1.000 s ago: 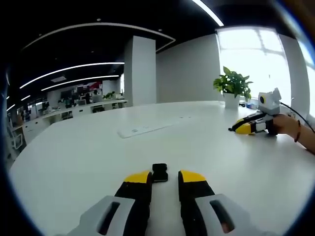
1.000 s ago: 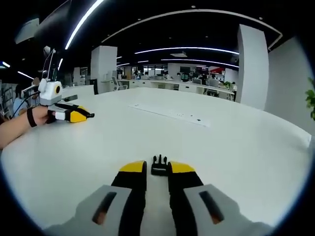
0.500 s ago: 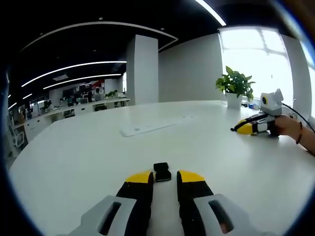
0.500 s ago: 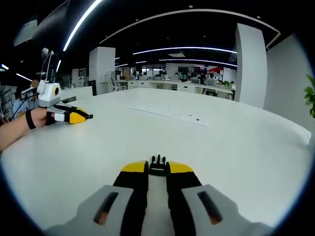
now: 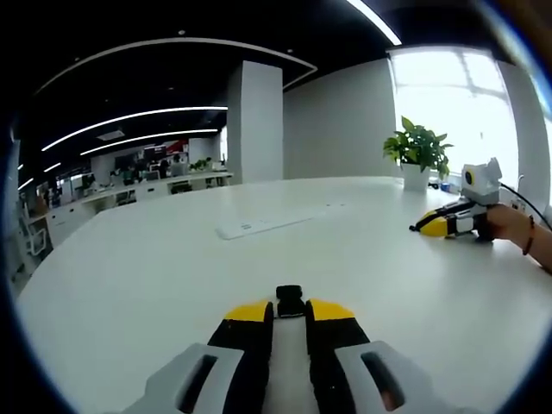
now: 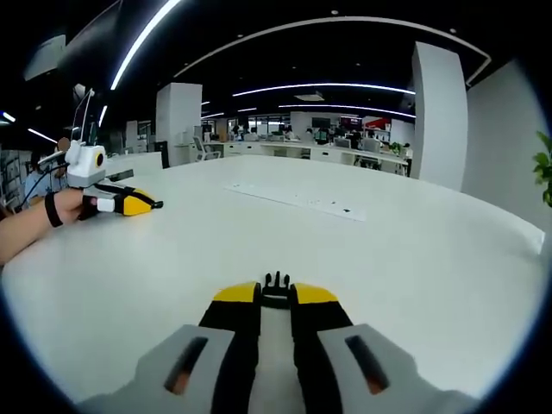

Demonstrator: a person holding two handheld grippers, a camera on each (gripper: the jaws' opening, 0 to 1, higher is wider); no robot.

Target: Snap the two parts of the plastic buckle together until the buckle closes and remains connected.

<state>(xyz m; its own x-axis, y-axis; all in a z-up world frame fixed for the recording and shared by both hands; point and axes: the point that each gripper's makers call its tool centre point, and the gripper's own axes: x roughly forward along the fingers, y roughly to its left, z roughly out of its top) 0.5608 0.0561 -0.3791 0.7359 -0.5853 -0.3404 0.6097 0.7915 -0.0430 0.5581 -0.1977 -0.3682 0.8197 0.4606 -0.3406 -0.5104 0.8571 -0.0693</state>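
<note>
On the white table [image 5: 155, 259], left gripper [image 5: 290, 310] jaws clamp the socket half [image 5: 290, 301]; right gripper [image 6: 275, 294] jaws (yellow-tipped) clamp the pronged half [image 6: 276, 287].

No readable text, label, brand or number can be made out anywhere in either gripper view; the red sign [image 6: 376, 123] on the far office wall carries marks that may be lettering, but they are too small and blurred to read; the flat white strip [image 6: 297, 200] lying on the white table [image 6: 414, 285] shows a few dark specks, none legible; the yellow-tipped jaws and the small black buckle parts bear no visible print.
</note>
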